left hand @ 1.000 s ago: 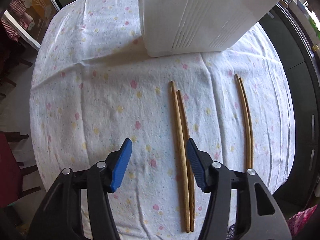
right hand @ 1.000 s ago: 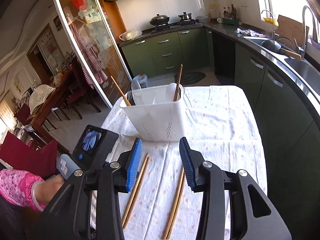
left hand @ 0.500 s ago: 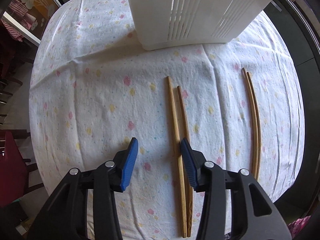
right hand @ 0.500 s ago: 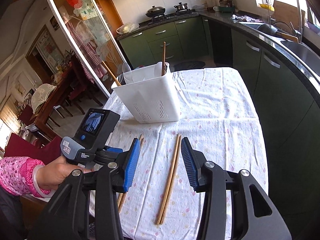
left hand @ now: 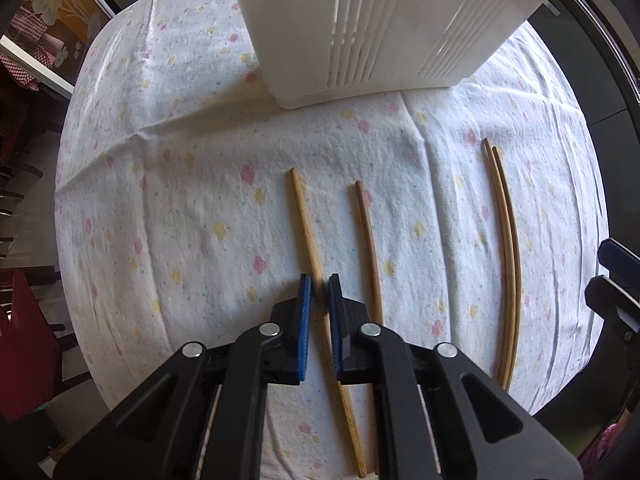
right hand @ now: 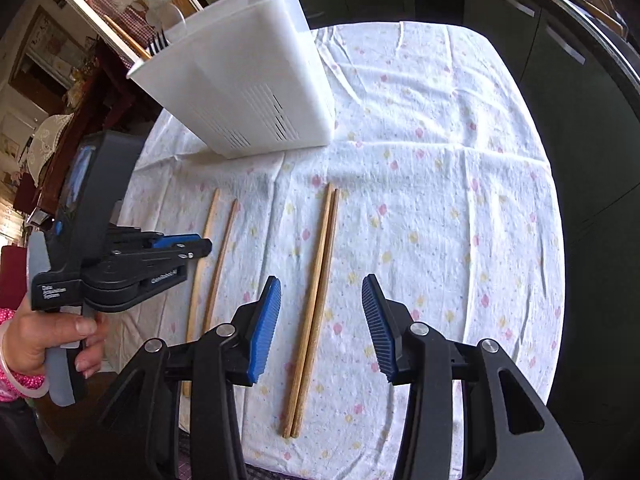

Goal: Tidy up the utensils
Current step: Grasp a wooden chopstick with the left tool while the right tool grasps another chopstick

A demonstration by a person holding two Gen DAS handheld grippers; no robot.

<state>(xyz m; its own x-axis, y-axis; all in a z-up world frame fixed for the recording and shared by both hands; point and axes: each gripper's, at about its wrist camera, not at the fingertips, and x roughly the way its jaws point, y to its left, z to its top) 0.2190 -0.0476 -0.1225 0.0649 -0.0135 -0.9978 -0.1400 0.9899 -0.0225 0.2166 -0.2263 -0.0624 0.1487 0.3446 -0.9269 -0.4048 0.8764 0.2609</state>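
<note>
My left gripper (left hand: 318, 286) is shut on the left wooden chopstick (left hand: 305, 224) of a pair, low on the floral tablecloth (left hand: 180, 208). Its partner chopstick (left hand: 370, 248) lies apart just to the right. A second chopstick pair (left hand: 506, 240) lies further right, side by side. In the right wrist view my right gripper (right hand: 320, 312) is open, its jaws straddling that second pair (right hand: 318, 280) just above the cloth. The left gripper (right hand: 160, 248) shows there at left over the first pair (right hand: 212, 256). A white slotted utensil holder (right hand: 248, 92) stands behind.
The holder (left hand: 380, 28) holds a fork and other utensils, partly hidden. The table's front edge lies close under both grippers. Dark green kitchen cabinets (right hand: 560, 60) run along the right. Dining chairs stand at the left.
My left gripper has closed on the left chopstick and shifted it away from its partner. My right gripper has dropped low over the second pair, staying open.
</note>
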